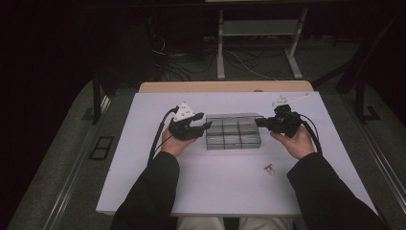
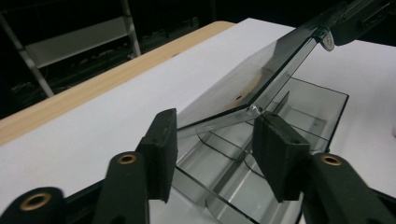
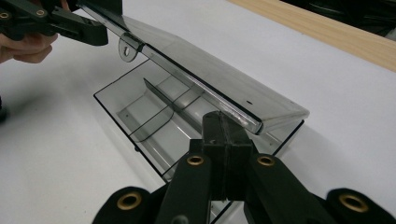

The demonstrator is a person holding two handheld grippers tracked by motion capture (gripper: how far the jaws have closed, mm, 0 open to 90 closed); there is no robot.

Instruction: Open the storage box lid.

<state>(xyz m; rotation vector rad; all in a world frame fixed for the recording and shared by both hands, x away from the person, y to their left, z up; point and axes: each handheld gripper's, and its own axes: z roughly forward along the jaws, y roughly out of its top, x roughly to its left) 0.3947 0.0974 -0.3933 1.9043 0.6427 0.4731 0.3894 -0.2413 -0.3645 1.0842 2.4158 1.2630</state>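
The right gripper [image 3: 227,154], jaws pressed together, propped the lid [image 3: 205,79] open, while the half-open left gripper [image 2: 217,149] straddled its corner, gripping nothing, to take over.

The small reddish object [image 1: 269,168] on the table [image 1: 143,158] is too tiny to identify.

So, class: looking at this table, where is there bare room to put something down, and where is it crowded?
Bare: the white table left of the left sleeve, and the near strip between the sleeves up to the small red piece. Crowded: the middle, where both tongs, left and right, meet the clear compartment box with its raised lid.
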